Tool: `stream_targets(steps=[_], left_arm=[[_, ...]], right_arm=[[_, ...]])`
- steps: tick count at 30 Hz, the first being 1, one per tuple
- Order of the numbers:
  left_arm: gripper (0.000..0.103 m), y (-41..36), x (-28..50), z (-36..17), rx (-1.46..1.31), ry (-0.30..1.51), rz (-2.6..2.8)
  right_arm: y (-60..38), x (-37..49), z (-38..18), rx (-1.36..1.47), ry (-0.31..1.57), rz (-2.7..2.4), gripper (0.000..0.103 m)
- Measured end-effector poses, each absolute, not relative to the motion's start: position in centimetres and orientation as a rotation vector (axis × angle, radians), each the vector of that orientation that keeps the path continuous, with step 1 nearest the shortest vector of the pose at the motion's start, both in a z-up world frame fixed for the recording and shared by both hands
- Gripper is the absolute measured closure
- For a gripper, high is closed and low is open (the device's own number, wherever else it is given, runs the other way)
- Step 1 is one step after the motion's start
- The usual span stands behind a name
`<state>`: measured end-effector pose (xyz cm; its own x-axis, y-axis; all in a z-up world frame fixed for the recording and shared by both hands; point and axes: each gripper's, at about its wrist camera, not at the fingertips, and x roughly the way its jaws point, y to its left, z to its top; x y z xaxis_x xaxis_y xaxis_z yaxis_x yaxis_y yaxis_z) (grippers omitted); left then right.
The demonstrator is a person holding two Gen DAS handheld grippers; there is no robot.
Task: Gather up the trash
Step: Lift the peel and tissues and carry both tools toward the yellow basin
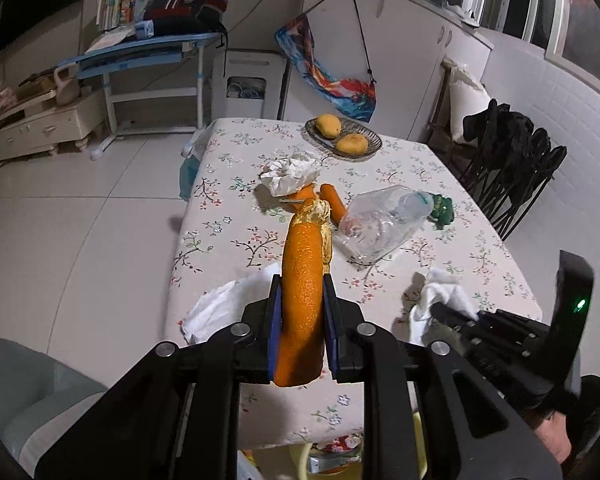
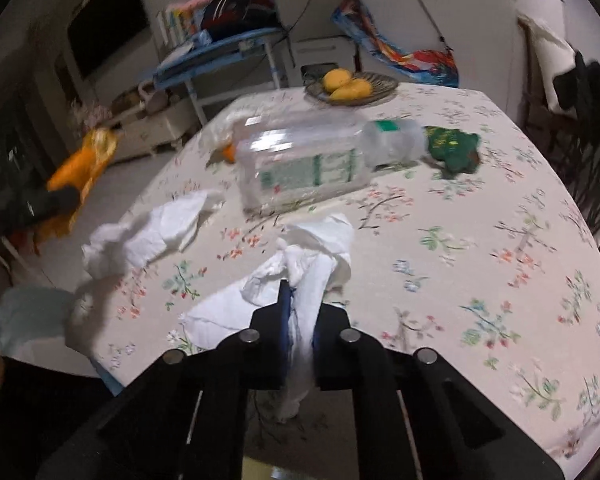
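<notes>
Left gripper [image 1: 302, 296] was clamped on a long strip of orange peel [image 1: 303, 276], the peel standing up between the blue pads and lifted clear of the table [image 1: 480, 216]. Right gripper [image 2: 300, 308] was closed on a crumpled white tissue [image 2: 314, 256], pinched tight between its jaws – the tissue looked barely raised off the floral cloth.

So two pieces were in hand, neither yet dropped anywhere; no bin showed clearly in either view.

Left on the table, judging from both views: a second crumpled tissue [image 2: 148, 236] near the left edge, a crushed clear plastic bottle [image 2: 312, 160] lying on its side, more orange peel [image 1: 334, 202] beside it, a wadded tissue [image 1: 290, 174] past that, and a green wrapper [image 2: 454, 148] by the bottle's neck. The fruit dish [image 1: 344, 138] with two mangoes probably wasn't trash. Most of the collecting was still to do – an early stage.
</notes>
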<state>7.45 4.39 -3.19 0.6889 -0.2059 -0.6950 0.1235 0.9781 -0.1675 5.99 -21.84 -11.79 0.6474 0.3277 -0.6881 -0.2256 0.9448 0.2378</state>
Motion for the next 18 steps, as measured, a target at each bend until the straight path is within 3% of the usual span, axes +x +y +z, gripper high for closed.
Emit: stream_targets(steps=[18], left_arm=[[0.085,2.4,1.4,-3.3,-0.115,0.728,-0.214]], right_arm=[[-24.3,-2.1,-7.9,0.242,0.678,0.349,0.093]])
